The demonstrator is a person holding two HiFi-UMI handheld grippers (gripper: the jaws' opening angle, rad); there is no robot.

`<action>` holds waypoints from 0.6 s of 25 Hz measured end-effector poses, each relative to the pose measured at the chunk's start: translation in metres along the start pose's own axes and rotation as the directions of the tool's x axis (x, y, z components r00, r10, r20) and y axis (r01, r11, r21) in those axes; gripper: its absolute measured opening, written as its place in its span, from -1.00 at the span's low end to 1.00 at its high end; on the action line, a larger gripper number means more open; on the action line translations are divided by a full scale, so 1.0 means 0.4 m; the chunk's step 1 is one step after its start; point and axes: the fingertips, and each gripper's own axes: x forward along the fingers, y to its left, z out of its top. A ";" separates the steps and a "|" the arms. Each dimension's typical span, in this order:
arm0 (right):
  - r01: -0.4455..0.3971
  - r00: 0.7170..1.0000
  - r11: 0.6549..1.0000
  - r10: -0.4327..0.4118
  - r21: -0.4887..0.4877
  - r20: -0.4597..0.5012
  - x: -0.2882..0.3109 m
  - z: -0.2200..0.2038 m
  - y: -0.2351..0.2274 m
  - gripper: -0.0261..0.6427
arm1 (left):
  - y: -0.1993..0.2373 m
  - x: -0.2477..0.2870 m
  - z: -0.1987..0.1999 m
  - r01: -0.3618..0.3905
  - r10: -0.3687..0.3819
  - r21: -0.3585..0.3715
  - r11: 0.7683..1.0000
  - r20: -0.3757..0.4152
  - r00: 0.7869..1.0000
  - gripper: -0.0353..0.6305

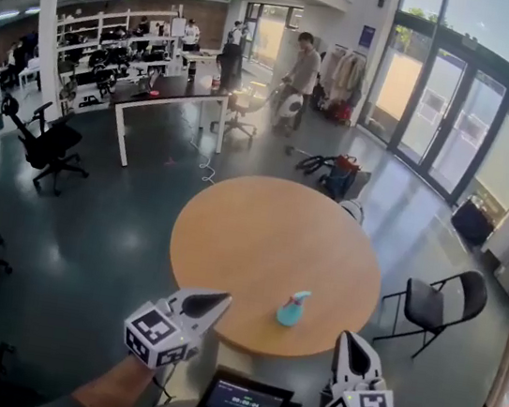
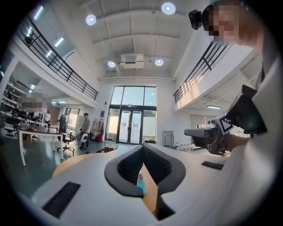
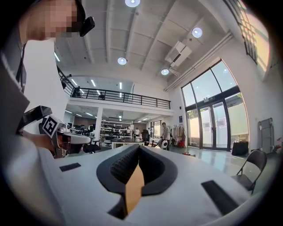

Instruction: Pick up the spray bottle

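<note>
Dark glossy floor (image 1: 128, 226), glass doors (image 1: 448, 113), folding chair (image 1: 434, 305), desks (image 1: 172, 91).

Nothing reads clearly. The small screen (image 1: 244, 403) at the bottom edge of the head view shows a row of light digits, too small to make out, and the blue sign (image 1: 367, 36) on the far wall beside the glass doors is equally illegible

A round table (image 1: 250, 235) lies just ahead of the left gripper (image 1: 214, 300). A folding chair (image 1: 434, 305) stands ahead-right of the right gripper (image 1: 353, 342), and a person (image 1: 305, 68) stands far ahead.
</note>
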 end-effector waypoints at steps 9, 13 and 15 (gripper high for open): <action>-0.027 1.000 0.999 0.027 -0.048 -0.008 0.172 0.009 -0.125 -0.90 | 0.089 0.146 0.010 -0.063 0.063 0.005 0.998 0.006 0.998 -0.89; -0.097 0.995 0.994 0.098 -0.047 0.030 0.222 0.037 -0.151 -0.90 | 0.115 0.205 0.013 -0.078 0.078 -0.004 0.997 0.007 0.997 -0.89; -0.132 0.990 0.990 0.134 -0.053 0.043 0.236 0.035 -0.163 -0.90 | 0.116 0.230 0.013 -0.087 0.087 -0.001 0.996 0.013 0.996 -0.89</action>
